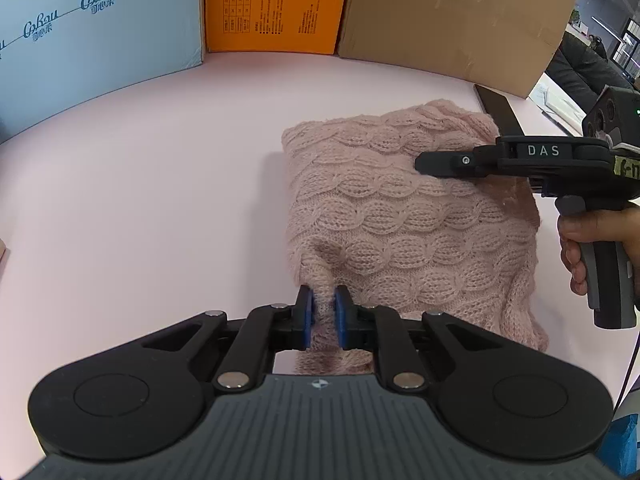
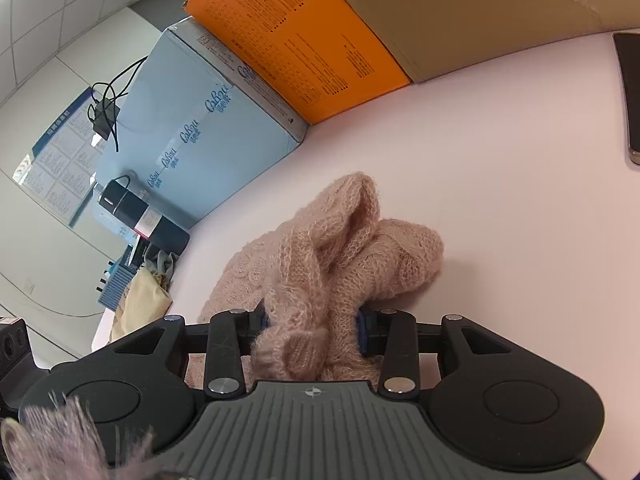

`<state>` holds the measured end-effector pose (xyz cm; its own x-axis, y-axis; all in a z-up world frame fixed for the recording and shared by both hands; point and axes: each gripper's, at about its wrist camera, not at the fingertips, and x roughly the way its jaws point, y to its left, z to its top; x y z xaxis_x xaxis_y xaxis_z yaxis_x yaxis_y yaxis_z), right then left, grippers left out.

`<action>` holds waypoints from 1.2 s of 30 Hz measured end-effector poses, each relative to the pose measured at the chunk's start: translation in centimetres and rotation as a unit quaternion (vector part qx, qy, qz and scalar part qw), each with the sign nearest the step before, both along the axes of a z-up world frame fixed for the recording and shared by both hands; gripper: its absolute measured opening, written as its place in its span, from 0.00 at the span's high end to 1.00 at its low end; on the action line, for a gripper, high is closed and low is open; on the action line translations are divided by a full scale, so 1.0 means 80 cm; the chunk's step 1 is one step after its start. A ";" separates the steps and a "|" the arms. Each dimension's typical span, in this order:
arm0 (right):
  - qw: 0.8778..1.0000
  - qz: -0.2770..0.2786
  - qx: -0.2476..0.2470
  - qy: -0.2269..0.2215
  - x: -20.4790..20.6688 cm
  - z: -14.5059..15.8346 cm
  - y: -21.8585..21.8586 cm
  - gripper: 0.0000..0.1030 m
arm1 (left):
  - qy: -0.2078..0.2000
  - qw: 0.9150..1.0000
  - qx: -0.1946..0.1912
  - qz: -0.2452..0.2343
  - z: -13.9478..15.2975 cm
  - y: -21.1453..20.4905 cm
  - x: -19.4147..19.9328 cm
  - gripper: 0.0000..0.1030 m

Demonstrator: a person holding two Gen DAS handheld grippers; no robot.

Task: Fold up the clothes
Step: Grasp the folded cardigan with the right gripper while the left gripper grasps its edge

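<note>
Sweater (image 1: 404,216), pink cable knit, part-folded on the pink table (image 1: 140,184). Step: both corners gripped. Left gripper (image 1: 324,312) pinches the near edge; right gripper (image 2: 312,326) clamps a thick bunch. Next, likely: lift together, fold over evenly. Sleeves and layers underneath hidden.

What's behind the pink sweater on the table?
Behind the pink sweater stand an orange box and a brown cardboard box; a dark phone lies by its far corner, partly hidden.

Sweater (image 1: 404,216) on table (image 1: 160,200), three boxes (image 1: 272,4) behind it
</note>
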<state>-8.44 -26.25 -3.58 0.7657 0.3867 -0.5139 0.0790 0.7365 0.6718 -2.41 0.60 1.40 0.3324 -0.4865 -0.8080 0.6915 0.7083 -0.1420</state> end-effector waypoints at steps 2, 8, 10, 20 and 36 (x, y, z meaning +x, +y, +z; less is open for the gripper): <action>1.000 -0.003 0.004 -0.003 -0.001 0.001 0.002 0.66 | -0.006 1.000 0.002 -0.001 0.000 0.000 0.000 0.90; 1.000 -0.008 -0.023 0.006 0.000 -0.003 0.007 0.66 | 0.043 0.998 -0.035 -0.006 0.003 0.022 0.014 0.24; 0.999 -0.011 -0.029 0.008 -0.001 -0.007 0.006 0.63 | 0.058 0.997 -0.058 -0.009 0.004 0.031 0.013 0.07; 0.999 -0.016 -0.015 -0.036 -0.018 -0.035 -0.001 0.54 | 0.111 0.993 -0.034 0.024 -0.019 0.008 0.018 0.08; 0.999 -0.010 -0.032 -0.043 -0.010 -0.007 0.016 0.65 | -0.026 0.999 0.024 -0.025 0.007 -0.011 -0.029 0.82</action>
<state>-9.24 -24.94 -4.13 0.8154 0.3386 -0.4695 0.0388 0.7773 0.6280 -4.76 -0.31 1.93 0.3520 -0.4639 -0.8129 0.7312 0.6785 -0.0706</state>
